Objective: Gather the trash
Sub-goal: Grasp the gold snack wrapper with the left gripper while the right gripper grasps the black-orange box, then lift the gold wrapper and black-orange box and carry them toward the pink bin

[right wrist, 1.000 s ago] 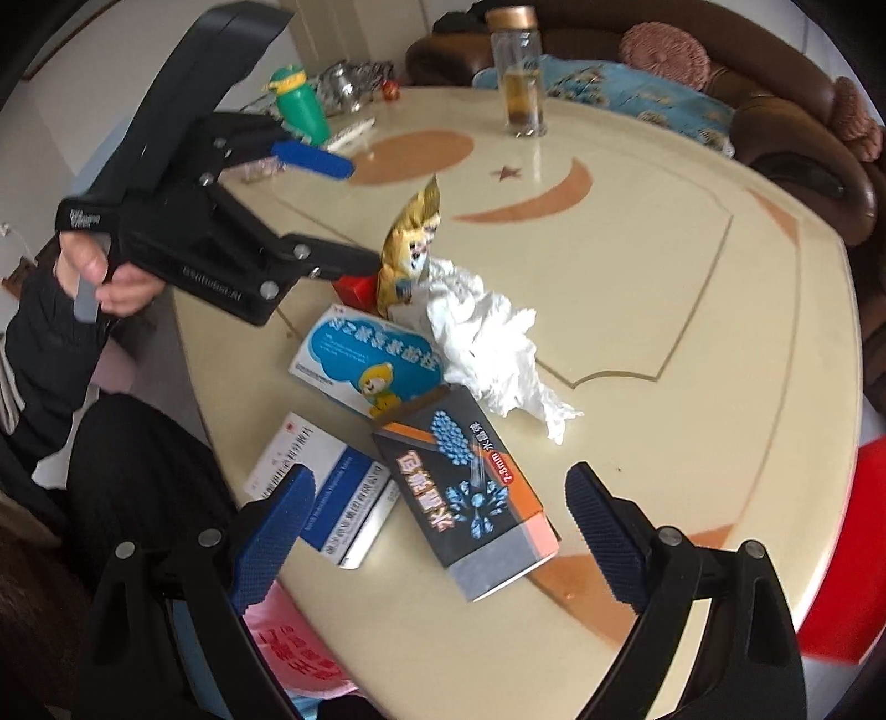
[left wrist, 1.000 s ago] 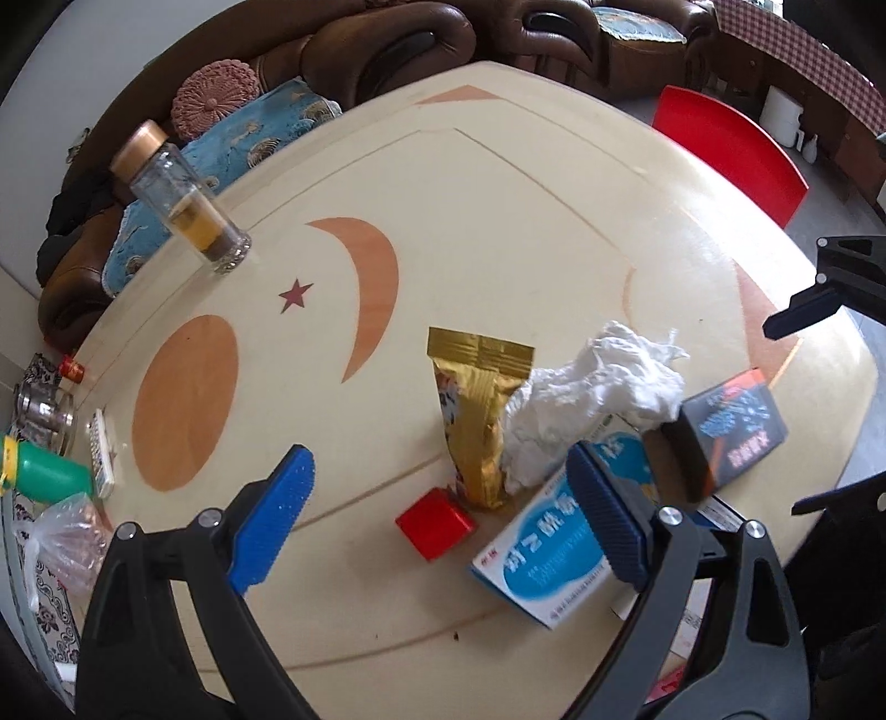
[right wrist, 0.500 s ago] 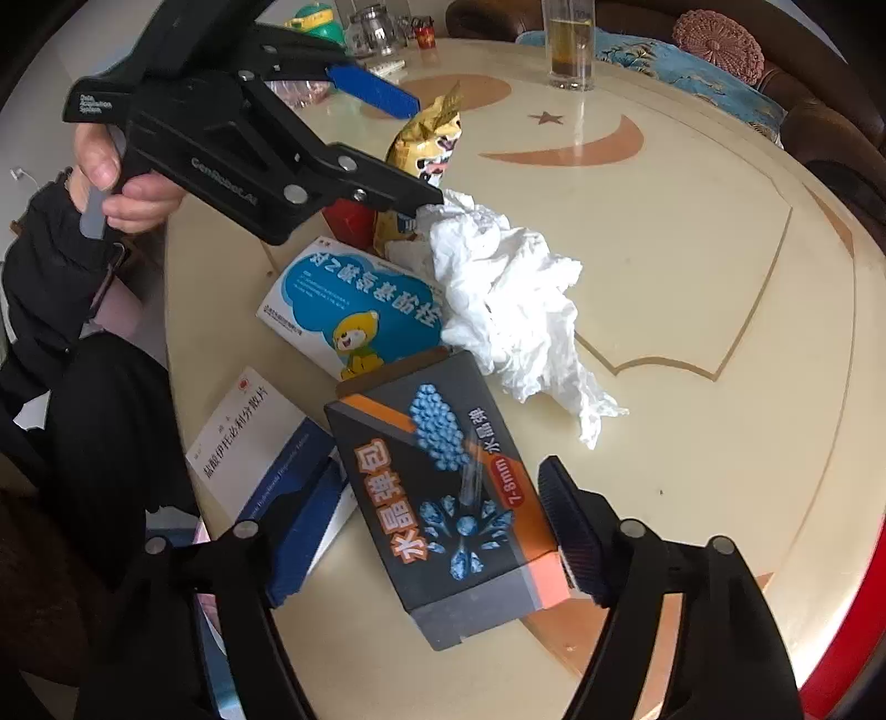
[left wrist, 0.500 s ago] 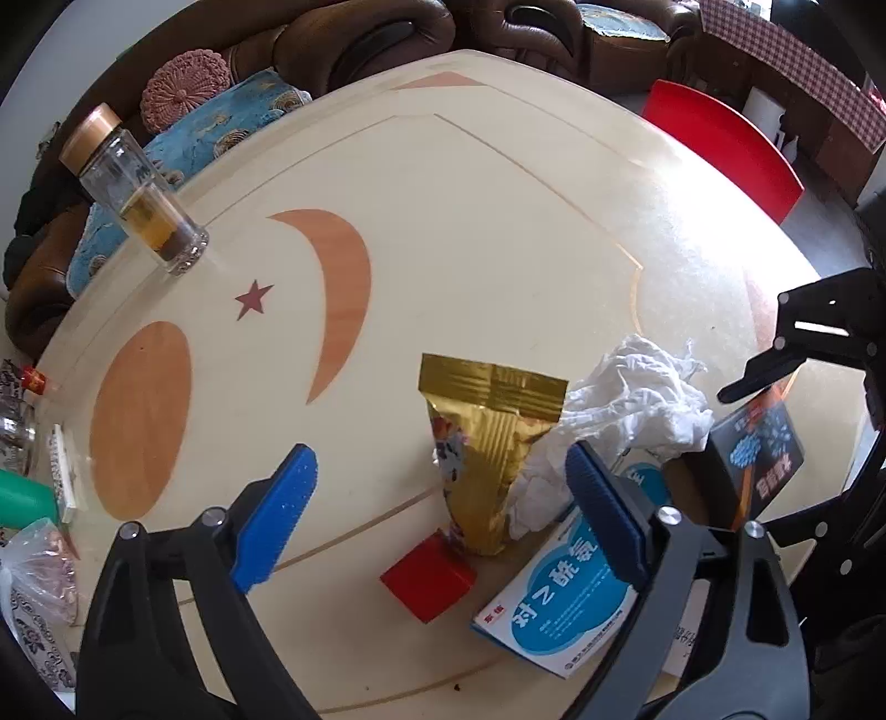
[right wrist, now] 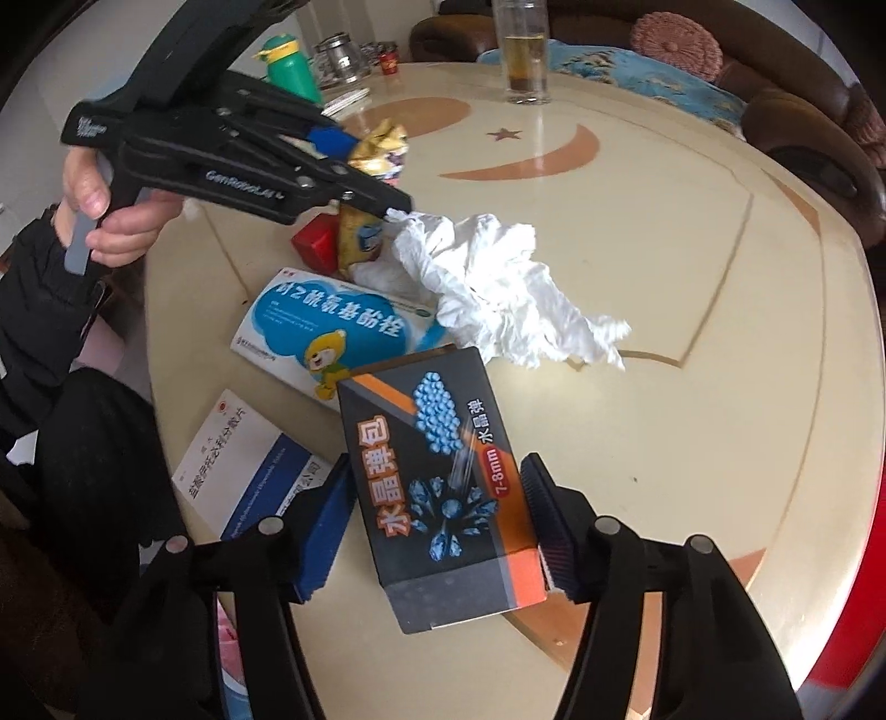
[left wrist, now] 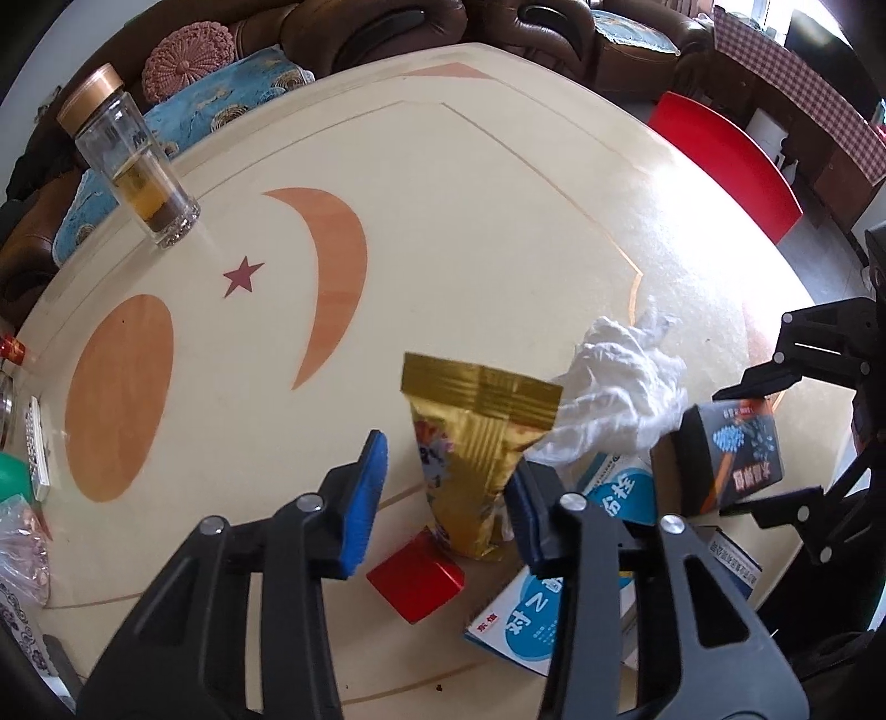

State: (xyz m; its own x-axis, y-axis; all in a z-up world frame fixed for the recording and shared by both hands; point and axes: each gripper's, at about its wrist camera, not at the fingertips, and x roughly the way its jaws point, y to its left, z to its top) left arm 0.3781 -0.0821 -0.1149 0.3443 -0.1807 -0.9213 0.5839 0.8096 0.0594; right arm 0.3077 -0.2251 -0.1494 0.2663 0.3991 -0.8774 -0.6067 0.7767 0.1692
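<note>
**Trash pile on a moon-and-star tabletop**

Glass jar (left wrist: 130, 166) with a bronze lid stands far left, amber liquid and dark dregs at its bottom. The tabletop (left wrist: 470, 183) is glossy cream, rounded, inlaid with an orange oval, a crescent and a small maroon star. Nearer, the left hand-held gripper (left wrist: 446, 493) has just been closing its blue ribbed pads around the crinkled gold foil snack bag (left wrist: 476, 443), which stands upright between them; the right pad sits against the bag's edge, the left pad stands clear of it, so nothing is clamped. A shiny red cube-like box (left wrist: 416, 579) lies at the bag's foot. Just right, a crumpled white tissue (left wrist: 620, 387) rests partly over a flat blue-and-white carton (right wrist: 338, 327). Further right, the right hand-held gripper (right wrist: 440, 518) has just been closing on the black-and-orange cardboard box (right wrist: 443, 487); both pads lie along its long sides, apparently touching it. A white-and-navy carton (right wrist: 249, 465) lies beside it at the tabletop's edge. Brown leather sofas (left wrist: 387, 27) with cushions ring the far side; a red chair (left wrist: 725, 160) stands at the right.
</note>
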